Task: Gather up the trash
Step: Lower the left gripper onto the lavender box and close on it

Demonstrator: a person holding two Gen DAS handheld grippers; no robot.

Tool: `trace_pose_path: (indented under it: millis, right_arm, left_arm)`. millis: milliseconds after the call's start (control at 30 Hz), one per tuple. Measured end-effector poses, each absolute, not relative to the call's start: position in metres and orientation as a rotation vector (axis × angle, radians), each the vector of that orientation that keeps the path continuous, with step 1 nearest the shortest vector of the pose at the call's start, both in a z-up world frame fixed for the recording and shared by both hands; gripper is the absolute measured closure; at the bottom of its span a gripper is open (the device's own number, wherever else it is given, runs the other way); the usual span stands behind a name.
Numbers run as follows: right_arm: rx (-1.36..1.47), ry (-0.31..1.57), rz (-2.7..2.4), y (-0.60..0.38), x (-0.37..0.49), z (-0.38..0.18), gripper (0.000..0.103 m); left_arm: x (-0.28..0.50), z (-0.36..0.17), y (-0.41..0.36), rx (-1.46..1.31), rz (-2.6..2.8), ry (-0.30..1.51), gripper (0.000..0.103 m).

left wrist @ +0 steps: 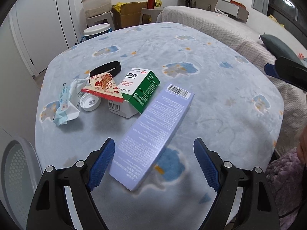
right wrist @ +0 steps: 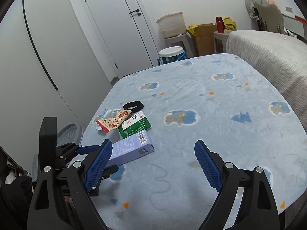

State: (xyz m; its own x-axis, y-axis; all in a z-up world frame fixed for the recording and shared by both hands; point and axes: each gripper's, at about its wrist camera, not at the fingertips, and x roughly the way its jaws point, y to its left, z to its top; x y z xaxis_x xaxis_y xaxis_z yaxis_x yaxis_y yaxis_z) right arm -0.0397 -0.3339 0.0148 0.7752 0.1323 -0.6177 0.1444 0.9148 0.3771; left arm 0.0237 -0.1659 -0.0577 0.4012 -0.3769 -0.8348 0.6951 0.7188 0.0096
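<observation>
- Your left tool is spread wide with nothing gripped; the near end of the lavender box lies on the counter between its blue pads, closer to the left pad, touching neither as far as you can see.
- Your right tool is likewise wide apart and empty, hanging over bare blanket; its left finger cuts off the near end of the lavender box.
- The green-and-white box lies just beyond the lavender one, their corners overlapping in your left view; whether they touch is unclear.
- A red snack wrapper leans over that box and hides part of it.
- A white bottle cap sits beside a crumpled pale-blue wrapper; from the right camera the cap is hidden.
- A black band lies behind the wrapper, its front edge covered.
- A perforated grey bin shows only partly at the lower left, off the counter's edge.
- The boxes' print is too small to read.
</observation>
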Motion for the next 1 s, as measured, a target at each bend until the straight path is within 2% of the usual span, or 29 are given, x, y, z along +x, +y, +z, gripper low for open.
trace_pose_path:
  millis: [533, 667, 767, 867, 1000]
  right_arm:
    - [0.434, 0.683, -0.008, -0.340, -0.046, 0.015, 0.017]
    - [0.437, 0.685, -0.011, -0.341, -0.047, 0.014, 0.017]
    - [0.435, 0.689, -0.015, -0.340, -0.046, 0.013, 0.017]
    - [0.431, 0.693, -0.021, -0.339, -0.045, 0.012, 0.017]
    - [0.425, 0.701, -0.030, -0.337, -0.043, 0.010, 0.017]
  left_arm:
    - [0.045, -0.085, -0.201, 0.518, -0.688, 0.969, 0.024]
    - [0.041, -0.080, -0.200, 0.485, -0.695, 0.959, 0.040]
    - [0.034, -0.077, -0.198, 0.456, -0.703, 0.954, 0.049]
    - [0.026, -0.075, -0.193, 0.404, -0.707, 0.958, 0.056]
    - [0.017, -0.073, -0.182, 0.325, -0.708, 0.972, 0.060]
